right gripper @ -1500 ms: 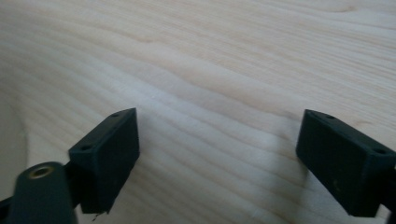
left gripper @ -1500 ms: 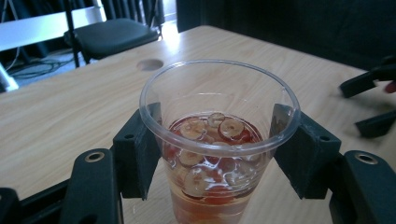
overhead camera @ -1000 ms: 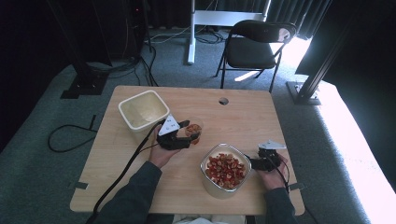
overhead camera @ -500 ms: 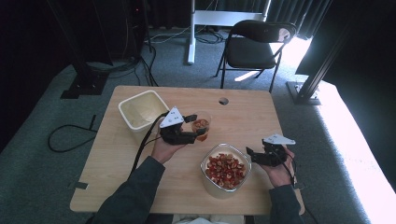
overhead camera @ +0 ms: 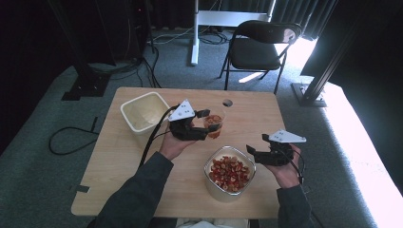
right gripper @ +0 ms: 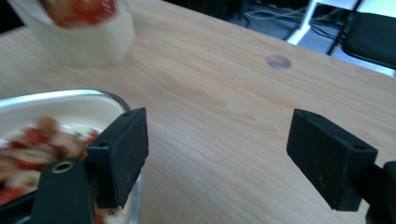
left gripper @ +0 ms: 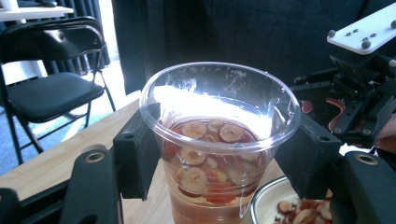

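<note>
Empty cream square plastic tub (overhead camera: 142,113) near the bench's (overhead camera: 119,175) far left corner. Left gripper (overhead camera: 205,126) fingers (left gripper: 135,149) clamp a clear plastic cup of red fruit slices (left gripper: 215,140), mid-bench. Metal-rimmed bowl of red slices (overhead camera: 229,173) by the near edge. Right gripper (right gripper: 217,154) fingers (right gripper: 122,144) apart, empty.

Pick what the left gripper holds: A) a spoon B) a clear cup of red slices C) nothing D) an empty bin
B: in the left gripper view both pads of the left gripper press the sides of the cup, with red slices inside.
</note>
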The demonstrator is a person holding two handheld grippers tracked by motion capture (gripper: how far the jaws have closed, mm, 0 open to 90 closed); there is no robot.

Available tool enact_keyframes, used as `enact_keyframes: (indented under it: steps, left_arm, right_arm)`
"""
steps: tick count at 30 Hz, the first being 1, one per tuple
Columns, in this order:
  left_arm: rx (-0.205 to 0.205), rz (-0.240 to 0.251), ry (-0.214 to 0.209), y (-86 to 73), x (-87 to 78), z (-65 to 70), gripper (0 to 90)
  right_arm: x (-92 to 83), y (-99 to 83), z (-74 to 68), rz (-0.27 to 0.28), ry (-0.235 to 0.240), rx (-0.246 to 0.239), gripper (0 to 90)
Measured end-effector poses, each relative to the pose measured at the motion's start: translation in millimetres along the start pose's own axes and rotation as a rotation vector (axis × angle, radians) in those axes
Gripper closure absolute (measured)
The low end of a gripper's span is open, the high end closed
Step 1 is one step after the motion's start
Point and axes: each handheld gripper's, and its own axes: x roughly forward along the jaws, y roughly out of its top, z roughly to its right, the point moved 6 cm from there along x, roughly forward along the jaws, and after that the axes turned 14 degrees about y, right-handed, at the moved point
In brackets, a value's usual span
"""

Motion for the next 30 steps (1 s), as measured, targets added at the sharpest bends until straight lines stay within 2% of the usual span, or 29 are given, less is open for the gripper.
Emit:
enact_keyframes:
  steps: [5,9,11,17,20,23,30]
  left_arm:
    - [0.004,0.015,-0.016,10.7,1.9,6.8,36.3]
    - [0.028,0.014,-0.026,18.7,6.8,12.3,36.3]
    - [0.024,0.018,-0.032,23.1,9.7,13.9,36.3]
    - [0.024,0.031,-0.047,33.8,16.9,20.2,36.3]
    - [0.024,0.037,-0.057,37.0,19.2,24.7,36.3]
    - [0.035,0.038,-0.065,39.7,21.9,29.9,36.3]
    - [0.036,0.042,-0.099,43.1,26.6,42.3,36.3]
  right_arm:
    - [-0.3,10.3,-9.4,0.032,0.054,-0.014,20.3]
    - [-0.4,14.7,-14.3,0.037,0.079,-0.029,20.4]
    - [-0.9,16.5,-16.1,0.045,0.088,-0.041,20.4]
    - [-0.7,19.4,-19.0,0.071,0.132,-0.039,20.2]
    - [1.2,21.9,-21.2,0.084,0.159,-0.034,19.4]
    - [3.8,27.2,-25.7,0.098,0.185,-0.048,18.9]
    - [14.4,42.4,-32.9,0.119,0.211,-0.08,18.9]
